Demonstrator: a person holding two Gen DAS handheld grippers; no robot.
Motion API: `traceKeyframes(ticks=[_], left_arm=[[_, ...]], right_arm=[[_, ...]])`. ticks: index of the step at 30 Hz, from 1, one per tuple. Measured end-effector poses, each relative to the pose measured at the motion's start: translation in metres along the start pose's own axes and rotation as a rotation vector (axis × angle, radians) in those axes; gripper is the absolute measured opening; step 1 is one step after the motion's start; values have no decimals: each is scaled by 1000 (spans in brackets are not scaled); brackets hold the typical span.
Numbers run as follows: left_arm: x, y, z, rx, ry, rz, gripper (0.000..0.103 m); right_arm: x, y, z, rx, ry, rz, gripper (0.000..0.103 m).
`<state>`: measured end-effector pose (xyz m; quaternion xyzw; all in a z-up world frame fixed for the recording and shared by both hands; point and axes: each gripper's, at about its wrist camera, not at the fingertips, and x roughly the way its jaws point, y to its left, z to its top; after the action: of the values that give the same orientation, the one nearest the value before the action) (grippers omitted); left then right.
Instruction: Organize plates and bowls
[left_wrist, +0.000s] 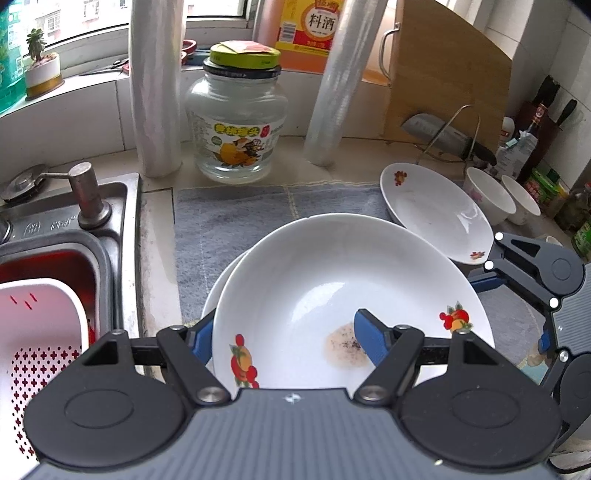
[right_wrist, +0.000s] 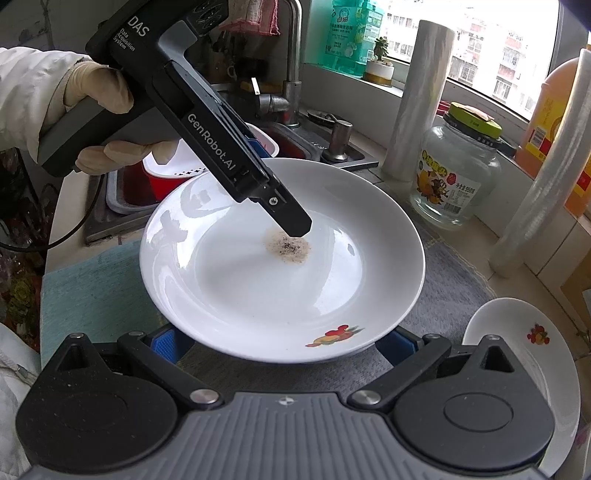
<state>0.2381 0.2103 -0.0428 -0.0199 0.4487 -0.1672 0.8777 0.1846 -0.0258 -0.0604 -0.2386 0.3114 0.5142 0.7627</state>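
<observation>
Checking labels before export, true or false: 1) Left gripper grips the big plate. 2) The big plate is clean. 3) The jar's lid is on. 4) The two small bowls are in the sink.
1) True: the left gripper clamps the big plate, with one finger on its inner face.
2) False: a brownish speckled stain sits near its centre.
3) True: the glass jar wears a yellow-green lid.
4) False: the two small bowls stand on the counter beyond the smaller plate, far from the sink.
</observation>
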Motion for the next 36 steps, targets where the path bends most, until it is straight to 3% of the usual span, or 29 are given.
traceKeyframes(ticks=[16,36], left_arm=[[10,9,8,-4,3,18,74],[19,2,11,20,24,-1,74]], right_arm=[[17,-14,8,45,24,53,103],[18,-19,9,89,93,41,103]])
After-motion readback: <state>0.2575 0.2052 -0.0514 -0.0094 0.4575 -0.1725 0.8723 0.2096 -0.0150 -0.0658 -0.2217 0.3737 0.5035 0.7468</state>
